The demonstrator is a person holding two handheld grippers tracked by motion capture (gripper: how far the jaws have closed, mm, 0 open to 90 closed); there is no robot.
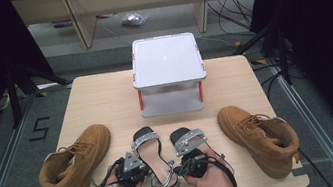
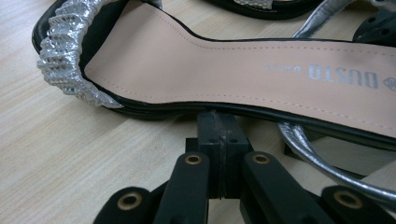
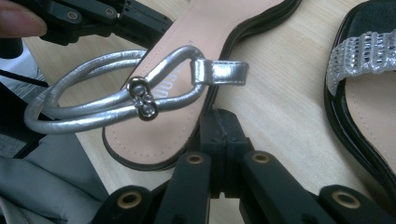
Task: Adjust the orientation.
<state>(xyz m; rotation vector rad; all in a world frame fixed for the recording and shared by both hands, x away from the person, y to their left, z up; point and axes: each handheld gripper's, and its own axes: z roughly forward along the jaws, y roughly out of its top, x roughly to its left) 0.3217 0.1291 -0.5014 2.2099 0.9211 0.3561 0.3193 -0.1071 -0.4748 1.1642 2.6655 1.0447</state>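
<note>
Left gripper (image 2: 219, 140) jaws together, tips at a sandal (image 2: 243, 74) stamped "DUSTO", right gripper (image 3: 219, 135) jaws together, beside its silver strap (image 3: 116, 102).

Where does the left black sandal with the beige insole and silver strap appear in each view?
High view: black sandal, bottom centre, between the two grippers.
Left gripper view: it crosses the top, insole facing up, beyond the shut jaws.
Right gripper view: its heel end lies centre-left.
Shared landmark: its silver ankle strap loop.
</note>
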